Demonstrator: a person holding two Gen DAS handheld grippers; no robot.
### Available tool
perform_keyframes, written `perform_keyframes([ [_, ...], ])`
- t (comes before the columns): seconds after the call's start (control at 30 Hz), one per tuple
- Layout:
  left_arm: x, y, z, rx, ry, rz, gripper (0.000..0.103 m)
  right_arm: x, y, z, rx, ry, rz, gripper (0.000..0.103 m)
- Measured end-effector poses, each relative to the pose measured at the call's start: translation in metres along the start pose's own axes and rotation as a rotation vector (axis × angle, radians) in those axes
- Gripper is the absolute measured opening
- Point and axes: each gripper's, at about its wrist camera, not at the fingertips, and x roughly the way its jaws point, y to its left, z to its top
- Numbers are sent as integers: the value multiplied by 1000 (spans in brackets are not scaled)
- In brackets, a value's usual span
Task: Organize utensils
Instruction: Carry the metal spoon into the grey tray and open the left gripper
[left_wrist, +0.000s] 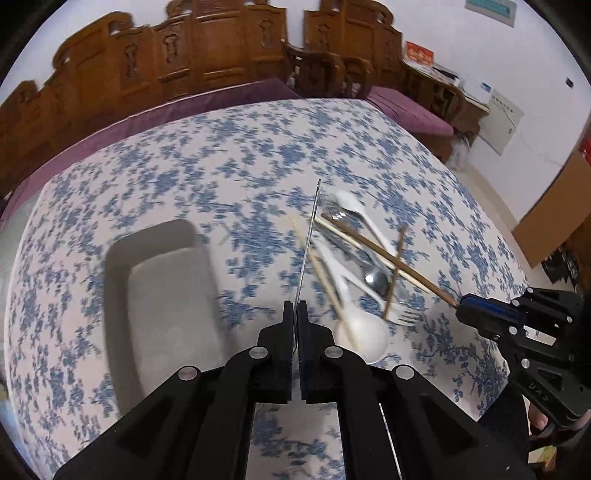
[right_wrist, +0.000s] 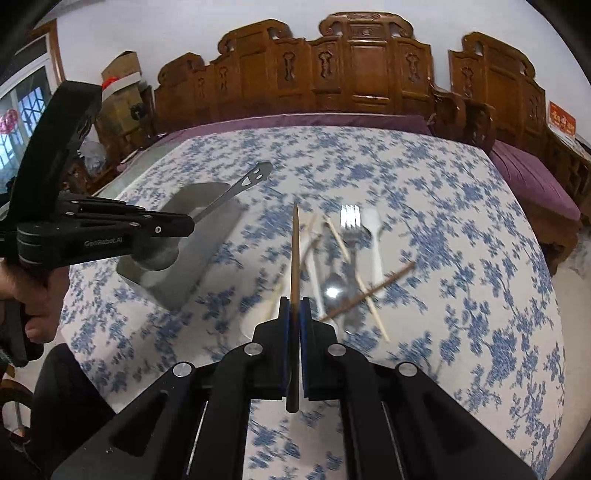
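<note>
My left gripper (left_wrist: 295, 306) is shut on a thin metal utensil (left_wrist: 308, 236), seen edge-on here. In the right wrist view that left gripper (right_wrist: 192, 223) hangs over the grey tray (right_wrist: 210, 258), and the utensil's handle end (right_wrist: 258, 173) has a smiley cut-out. My right gripper (right_wrist: 294, 302) is shut on a dark brown chopstick (right_wrist: 294, 251); in the left wrist view this gripper (left_wrist: 458, 304) holds the chopstick (left_wrist: 388, 258) slanting above the pile. On the cloth lie a metal spoon (left_wrist: 375, 278), a fork (left_wrist: 406, 315), white plastic spoons (left_wrist: 364, 332) and loose chopsticks (right_wrist: 369, 291).
The table wears a blue-flowered cloth (left_wrist: 229, 158). The tray (left_wrist: 162, 295) sits left of the utensil pile. Carved wooden benches (right_wrist: 369, 66) with purple cushions (right_wrist: 532, 177) ring the far side. A person's hand (right_wrist: 33, 295) grips the left tool. Both views are motion-blurred.
</note>
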Motion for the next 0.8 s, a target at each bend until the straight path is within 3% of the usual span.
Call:
perform_keyframes([
  [0.43,-8,82,-20,-119,22,82,1,15,54,29,-48,-8,44,6],
  [0.8,16,119,-34,-204,57,95,1,42,96,46,-80,20,70,6],
])
